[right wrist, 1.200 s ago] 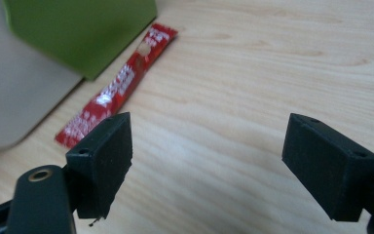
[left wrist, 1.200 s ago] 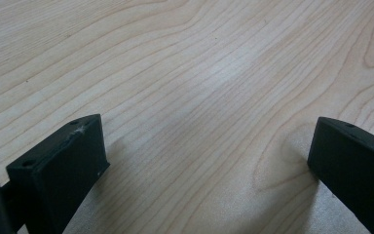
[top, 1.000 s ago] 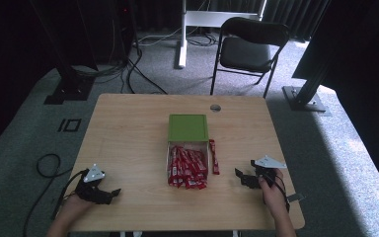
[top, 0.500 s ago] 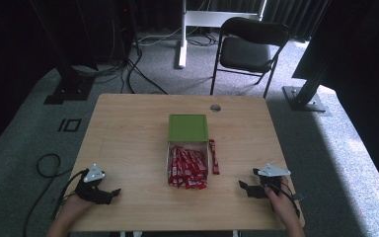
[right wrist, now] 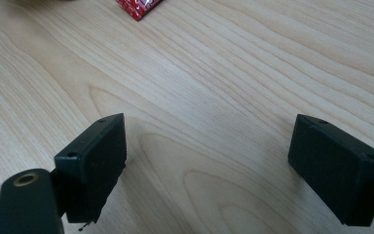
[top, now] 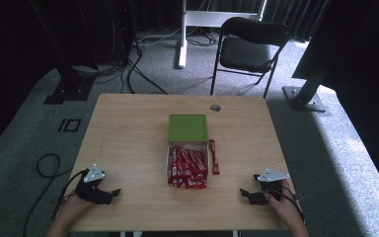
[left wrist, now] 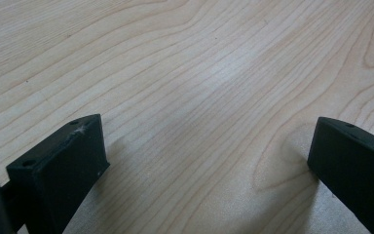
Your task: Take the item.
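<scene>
Pale wood and glossy foil

The light, smooth-grained wooden bench (top: 128,148) carries glossy red foil wrappers (top: 187,167) and a matt green box lid (top: 188,127).

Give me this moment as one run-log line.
left gripper: open, empty, near table edge | right gripper: jaws just opening, empty | red snack packets: piled in clear box below green lid | one red packet lies beside box

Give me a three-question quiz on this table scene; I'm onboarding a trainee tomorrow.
1. True or false: the right tongs grip a red packet.
2. Where does the single red packet lie relative to the clear box: A inside it, B on the table beside it, C on the green lid?
3. What fills the clear box?

Key: 1 false, both tongs stand open and empty. 2 B. 3 Red packets.
</scene>
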Motion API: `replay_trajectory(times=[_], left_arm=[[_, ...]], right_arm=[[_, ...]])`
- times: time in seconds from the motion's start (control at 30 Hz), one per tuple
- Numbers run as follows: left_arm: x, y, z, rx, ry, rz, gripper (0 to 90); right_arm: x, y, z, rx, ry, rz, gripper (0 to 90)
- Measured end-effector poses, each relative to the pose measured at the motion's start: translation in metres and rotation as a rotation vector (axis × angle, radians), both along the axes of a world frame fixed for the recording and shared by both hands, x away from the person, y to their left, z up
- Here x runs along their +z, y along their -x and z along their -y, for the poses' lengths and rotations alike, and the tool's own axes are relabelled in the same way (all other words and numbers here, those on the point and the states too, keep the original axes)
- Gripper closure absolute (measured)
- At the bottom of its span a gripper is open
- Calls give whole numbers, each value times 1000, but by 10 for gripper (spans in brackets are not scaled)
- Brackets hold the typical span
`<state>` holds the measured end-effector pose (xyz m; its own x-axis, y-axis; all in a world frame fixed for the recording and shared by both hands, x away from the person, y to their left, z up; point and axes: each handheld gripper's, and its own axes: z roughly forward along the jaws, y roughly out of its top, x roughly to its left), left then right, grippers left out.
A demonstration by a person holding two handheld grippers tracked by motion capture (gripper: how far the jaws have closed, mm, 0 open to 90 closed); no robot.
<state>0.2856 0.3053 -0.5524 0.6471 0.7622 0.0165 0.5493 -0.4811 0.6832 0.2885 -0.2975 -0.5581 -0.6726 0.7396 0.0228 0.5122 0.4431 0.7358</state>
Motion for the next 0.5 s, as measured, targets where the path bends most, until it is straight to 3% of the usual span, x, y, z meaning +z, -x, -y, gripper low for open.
replay_trajectory(times=[0.13, 0.5], left_arm=[[0, 0, 0, 0, 1, 1, 15], [0, 0, 0, 0, 0, 0, 14]], right_arm=[[0, 2, -2, 18, 20, 6, 125], [0, 1, -1, -9, 19, 4, 126]])
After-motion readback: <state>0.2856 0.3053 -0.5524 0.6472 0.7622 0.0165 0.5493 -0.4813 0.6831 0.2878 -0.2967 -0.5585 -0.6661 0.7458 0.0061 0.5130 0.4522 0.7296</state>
